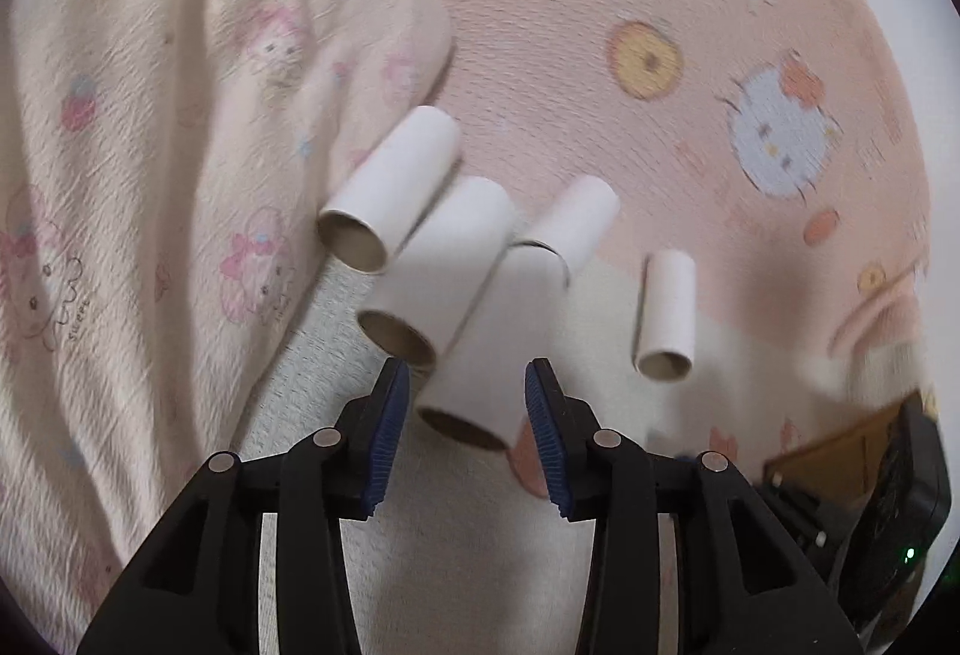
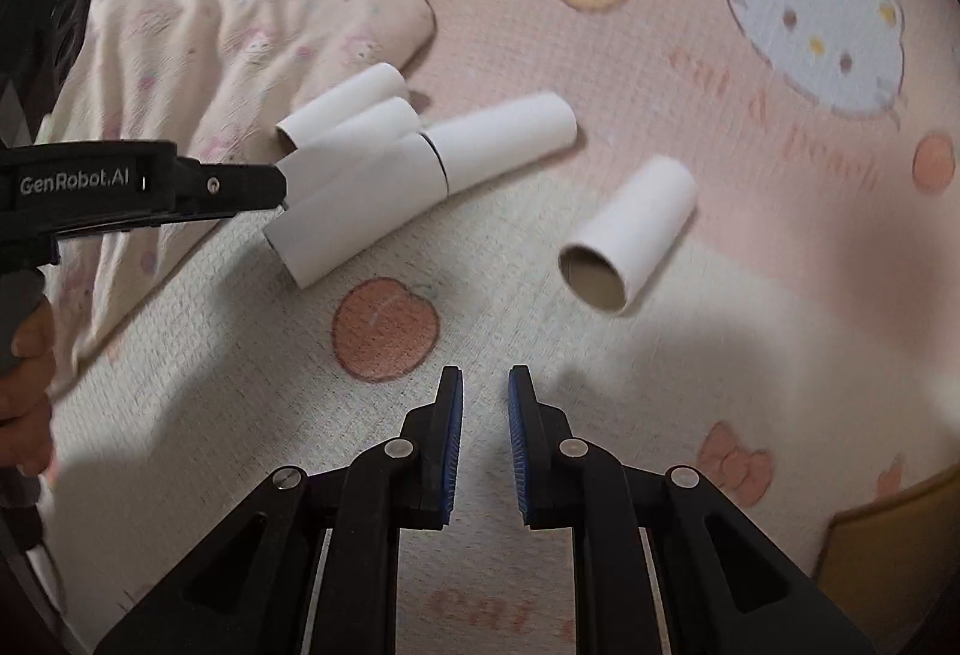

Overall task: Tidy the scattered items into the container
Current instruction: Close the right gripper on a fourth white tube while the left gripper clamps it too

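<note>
On the pink cartoon-print bedsheet, five white cardboard tubes were lying around when I looked, four of them bunched together and one off on its own. From my left wrist view, the left hand-held gripper was sitting right at the open end of the nearest tube in the bunch, jaws apart, one blue pad on each side of it, and as far as I could tell neither pad was actually pressing on the cardboard. The next tube over lay touching that one, a third sat further back by the rumpled cream blanket, and the fourth poked out behind the front one. The loner tube was lying well apart from the pile, open end toward my right camera, past a peach print on the sheet. My right hand-held gripper was pretty much closed with nothing between its pads, hovering above the sheet short of that lone tube. In the right view I could see the left gripper's black body coming in from the side with a hand on its handle. A brown cardboard edge showed in the lower corner, too cut off for me to say what it was.
</note>
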`<state>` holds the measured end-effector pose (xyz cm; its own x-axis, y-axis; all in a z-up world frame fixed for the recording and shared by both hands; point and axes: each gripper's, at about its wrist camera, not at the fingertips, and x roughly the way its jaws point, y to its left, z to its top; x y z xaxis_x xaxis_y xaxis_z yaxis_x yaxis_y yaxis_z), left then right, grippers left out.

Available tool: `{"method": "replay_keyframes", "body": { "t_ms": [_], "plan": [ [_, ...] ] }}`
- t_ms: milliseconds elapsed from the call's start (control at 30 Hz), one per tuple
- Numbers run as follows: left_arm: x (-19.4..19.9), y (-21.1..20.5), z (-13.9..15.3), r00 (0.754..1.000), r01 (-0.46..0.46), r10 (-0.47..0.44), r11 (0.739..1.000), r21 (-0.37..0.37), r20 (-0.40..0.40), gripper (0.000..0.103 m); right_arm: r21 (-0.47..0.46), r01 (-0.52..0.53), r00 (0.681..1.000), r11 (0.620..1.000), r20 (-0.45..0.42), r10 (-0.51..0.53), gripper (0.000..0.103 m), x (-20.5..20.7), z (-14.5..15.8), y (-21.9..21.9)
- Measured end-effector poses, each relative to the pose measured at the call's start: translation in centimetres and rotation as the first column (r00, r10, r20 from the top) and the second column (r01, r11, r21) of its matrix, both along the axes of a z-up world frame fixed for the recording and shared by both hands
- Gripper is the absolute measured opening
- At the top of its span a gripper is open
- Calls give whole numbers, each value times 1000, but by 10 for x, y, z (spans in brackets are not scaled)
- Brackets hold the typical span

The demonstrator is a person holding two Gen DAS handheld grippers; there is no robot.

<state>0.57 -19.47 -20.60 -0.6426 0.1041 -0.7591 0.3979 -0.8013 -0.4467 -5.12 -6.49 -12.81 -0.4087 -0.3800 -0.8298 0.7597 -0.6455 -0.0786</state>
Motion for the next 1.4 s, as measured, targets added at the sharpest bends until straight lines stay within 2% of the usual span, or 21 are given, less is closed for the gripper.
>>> {"method": "replay_keyframes", "body": {
  "t_ms": [100, 167, 200, 233, 300, 367, 533, 667, 733, 867, 1033, 1200, 1300, 1400],
  "plan": [
    [-3, -9, -6, 999, -31, 32, 998, 50, -6, 44, -53, 46, 994, 998, 100, -40, 21, -5, -5, 1],
    [-3, -12, -11, 999, -37, 38, 995, 88, -2, 44, -90, 61, 990, 994, 134, -48, 37, -2, -7, 0],
    [-3, -13, -14, 999, -36, 37, 993, 112, -4, 44, -101, 60, 990, 993, 134, -46, 52, -1, -6, 1],
    [-3, -14, -16, 999, -37, 38, 990, 138, -6, 44, -124, 55, 991, 991, 130, -39, 59, 1, -5, 0],
    [-4, -13, -20, 999, -31, 32, 985, 169, -2, 42, -159, 31, 994, 987, 111, -13, 60, 4, -2, -2],
    [-5, -10, -25, 1000, -19, 19, 978, 207, 3, 41, -156, 17, 994, 988, 107, 0, 60, 6, -1, -6],
    [-2, 2, -28, 1000, 21, -17, 963, 267, -18, 41, -178, 46, 991, 983, 132, -22, 60, 3, -3, -7],
    [-2, 17, -30, 996, 86, -69, 925, 370, -60, 41, -179, 42, 994, 983, 105, -24, 60, 4, -3, -5],
    [-6, 24, -29, 992, 118, -96, 910, 398, -76, 41, -179, 33, 995, 983, 93, -16, 60, 6, -2, -5],
    [-15, 31, -25, 990, 138, -117, 915, 380, -76, 41, -194, 37, 996, 980, 88, -20, 60, 7, 0, -1],
    [-23, 21, -31, 997, 83, -80, 923, 376, -23, 41, -215, 54, 992, 975, 126, -28, 60, 1, -3, -1],
    [-32, 23, -41, 995, 90, -98, 901, 425, -1, 40, -243, 34, 990, 969, 139, 1, 61, 0, -4, -5],
    [-34, 32, -44, 992, 109, -127, 901, 419, 15, 34, -233, 30, 993, 972, 119, -2, 60, 1, -5, -8],
    [-33, 41, -45, 991, 116, -135, 901, 417, 16, 34, -231, 9, 995, 973, 94, 13, 60, 2, -6, -9]
  ]
}}
